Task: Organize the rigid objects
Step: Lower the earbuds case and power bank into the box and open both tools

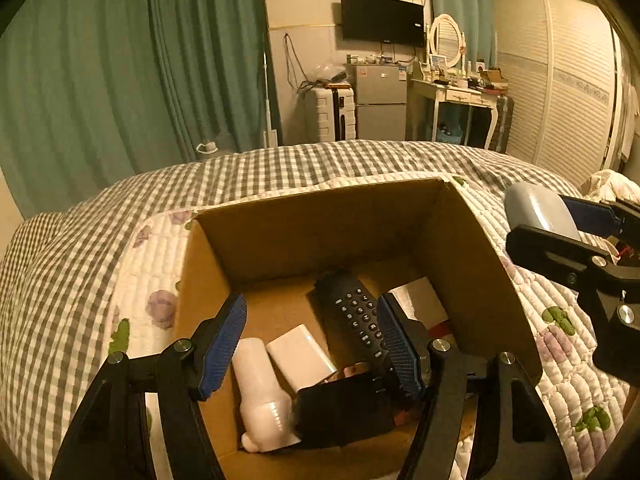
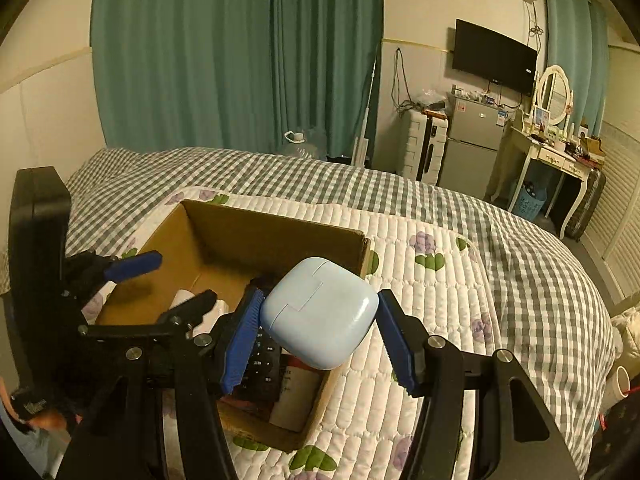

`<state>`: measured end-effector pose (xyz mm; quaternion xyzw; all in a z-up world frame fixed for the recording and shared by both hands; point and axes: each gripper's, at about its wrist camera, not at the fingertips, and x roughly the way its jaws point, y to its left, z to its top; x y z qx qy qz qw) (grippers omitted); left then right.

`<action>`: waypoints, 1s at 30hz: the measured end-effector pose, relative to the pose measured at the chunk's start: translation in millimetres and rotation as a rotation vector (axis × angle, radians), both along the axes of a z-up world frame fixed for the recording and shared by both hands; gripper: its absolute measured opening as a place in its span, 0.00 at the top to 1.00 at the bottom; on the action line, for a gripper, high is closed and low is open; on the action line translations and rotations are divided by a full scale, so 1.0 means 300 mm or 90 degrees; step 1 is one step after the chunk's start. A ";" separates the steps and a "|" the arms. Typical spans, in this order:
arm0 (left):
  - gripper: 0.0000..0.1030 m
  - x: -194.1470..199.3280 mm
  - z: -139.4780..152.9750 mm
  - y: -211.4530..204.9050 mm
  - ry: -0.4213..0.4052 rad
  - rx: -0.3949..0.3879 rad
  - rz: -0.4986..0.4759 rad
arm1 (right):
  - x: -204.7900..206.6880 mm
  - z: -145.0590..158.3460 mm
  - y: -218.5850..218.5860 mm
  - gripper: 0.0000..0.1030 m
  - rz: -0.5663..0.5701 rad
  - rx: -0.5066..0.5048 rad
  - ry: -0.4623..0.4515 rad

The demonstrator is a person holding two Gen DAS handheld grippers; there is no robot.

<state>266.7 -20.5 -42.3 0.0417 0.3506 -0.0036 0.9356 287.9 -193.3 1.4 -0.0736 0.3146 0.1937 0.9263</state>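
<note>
An open cardboard box (image 1: 328,224) sits on the bed and shows in the right wrist view too (image 2: 276,236). Inside lie a black remote (image 1: 356,312), a white rectangular block (image 1: 300,354), a white bottle (image 1: 262,392), a black flat object (image 1: 344,408) and a white card (image 1: 420,300). My left gripper (image 1: 312,348) is open and empty, fingers lowered into the box. My right gripper (image 2: 318,334) is shut on a pale blue earbuds case (image 2: 320,312), held above the box's right edge. It appears at the right of the left wrist view (image 1: 536,208).
The box rests on a quilted floral bedspread (image 2: 432,300) over a grey checked duvet (image 1: 280,164). Green curtains (image 1: 120,68), a suitcase, a small fridge (image 1: 380,100), a dressing table and a wardrobe stand beyond the bed.
</note>
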 end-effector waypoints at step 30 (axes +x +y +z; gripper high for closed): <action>0.33 -0.126 0.048 0.292 -0.023 -0.048 0.063 | 0.135 -0.121 0.281 0.30 0.048 0.041 0.081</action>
